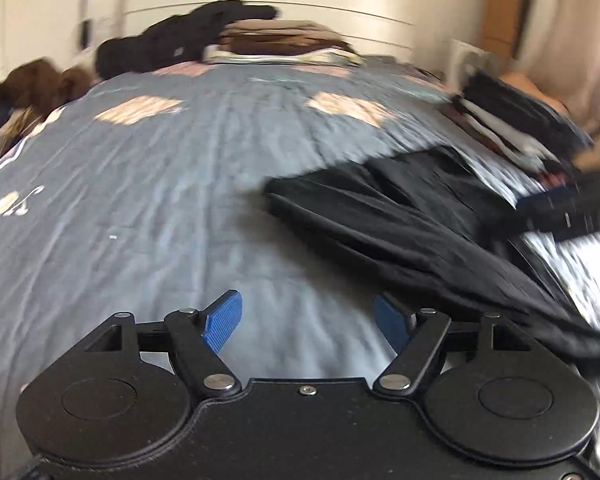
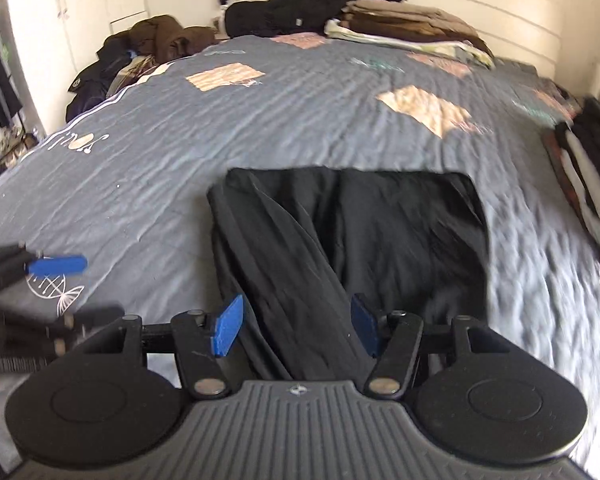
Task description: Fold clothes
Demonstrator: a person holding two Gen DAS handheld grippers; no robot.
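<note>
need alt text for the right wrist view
A black garment lies partly folded on a grey bedspread, one strip of it running between the open blue fingers of the right gripper. The left gripper shows at the left edge, with stacks of folded clothes beyond.

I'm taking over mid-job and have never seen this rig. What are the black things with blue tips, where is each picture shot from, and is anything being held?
No robot here: a person holds a hand gripper in each hand, and each one carries a wide-angle camera looking along its two blue-padded fingers. One picture looks from the left gripper, the other from the right gripper; the left one also shows at the left edge of the right view. Both hang over a bed with a grey cover. A black garment lies spread on it, and a fold of it runs between the right gripper's fingers, though the pads do not seem to pinch it. The left gripper is open and empty. Folded piles sit at the far and right edges.
</note>
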